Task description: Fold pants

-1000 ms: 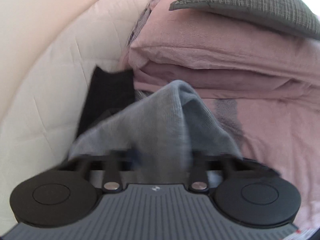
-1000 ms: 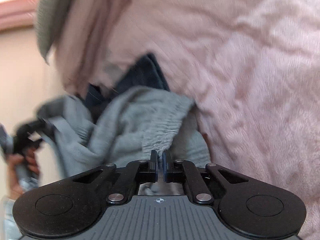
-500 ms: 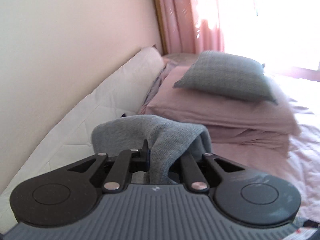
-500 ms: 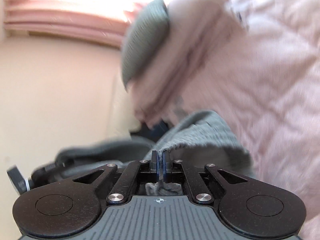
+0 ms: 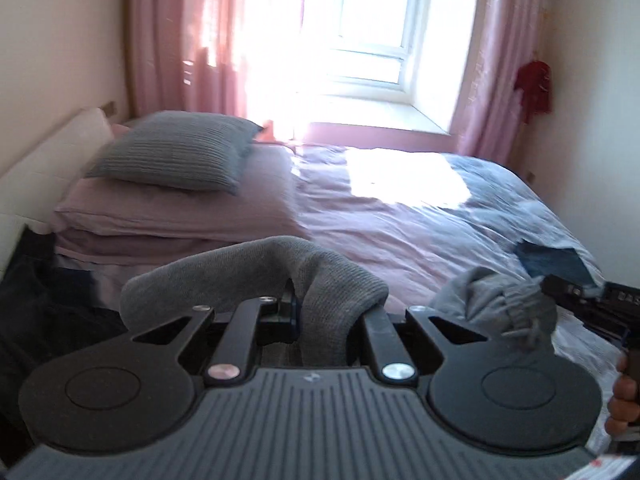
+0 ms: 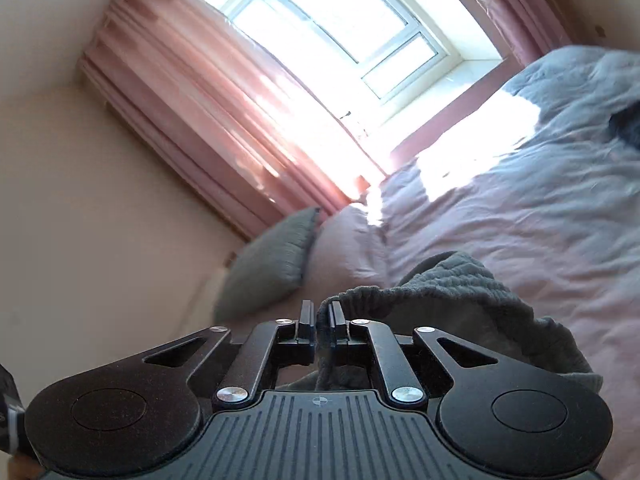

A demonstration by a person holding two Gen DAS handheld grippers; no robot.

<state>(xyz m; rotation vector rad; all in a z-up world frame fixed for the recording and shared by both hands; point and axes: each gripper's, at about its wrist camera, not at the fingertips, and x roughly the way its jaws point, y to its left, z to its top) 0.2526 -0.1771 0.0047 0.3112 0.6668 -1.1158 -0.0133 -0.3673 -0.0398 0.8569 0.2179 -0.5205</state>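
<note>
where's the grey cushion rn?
Left wrist view, upper left: the grey cushion lies on the stacked pink pillows at the head of the bed, beside the white headboard, below the pink curtain.

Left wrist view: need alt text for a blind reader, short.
The left tongs grip a bunched grey knit pair of pants, lifted above a bed with a wrinkled pink cover. A grey ribbed pillow lies on stacked pink pillows at left, before a sunlit window with pink curtains; the right tongs hold the pants' other end.
</note>
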